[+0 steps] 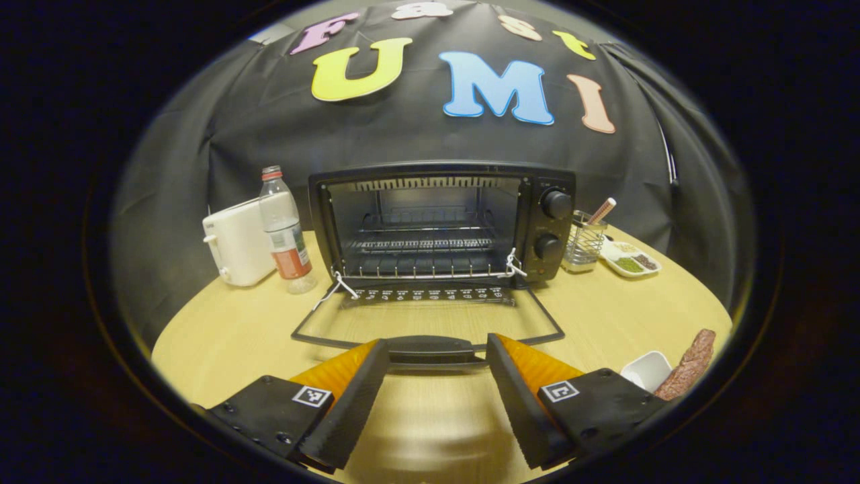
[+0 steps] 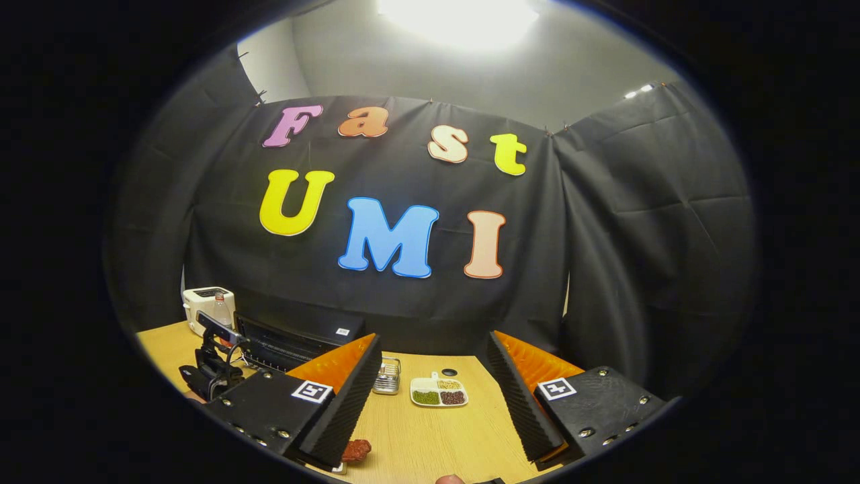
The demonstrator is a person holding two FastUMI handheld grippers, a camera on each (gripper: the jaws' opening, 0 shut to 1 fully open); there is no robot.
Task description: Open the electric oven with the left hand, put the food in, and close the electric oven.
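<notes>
1. Left gripper (image 1: 437,376): jaws spread wide, holding nothing. The door handle (image 1: 433,347) lies just ahead of the fingertips, between them, untouched as far as I can tell.
2. Right gripper (image 2: 433,396): jaws also wide apart and empty, held above the table (image 2: 430,437).
3. Oven (image 1: 443,225): door (image 1: 430,316) folded down flat, rack (image 1: 423,245) bare.
4. Food (image 1: 686,366): dark reddish piece on the table beside a white dish (image 1: 646,370), well to the right of the door; in the right gripper view it lies low by the left finger (image 2: 356,450).
5. Risks, judged:
   - left gripper lingering over the handle could block the loading path;
   - irregular food may slip from a shallow pinch;
   - nearby bottle (image 1: 285,232) could be knocked on closing.
</notes>
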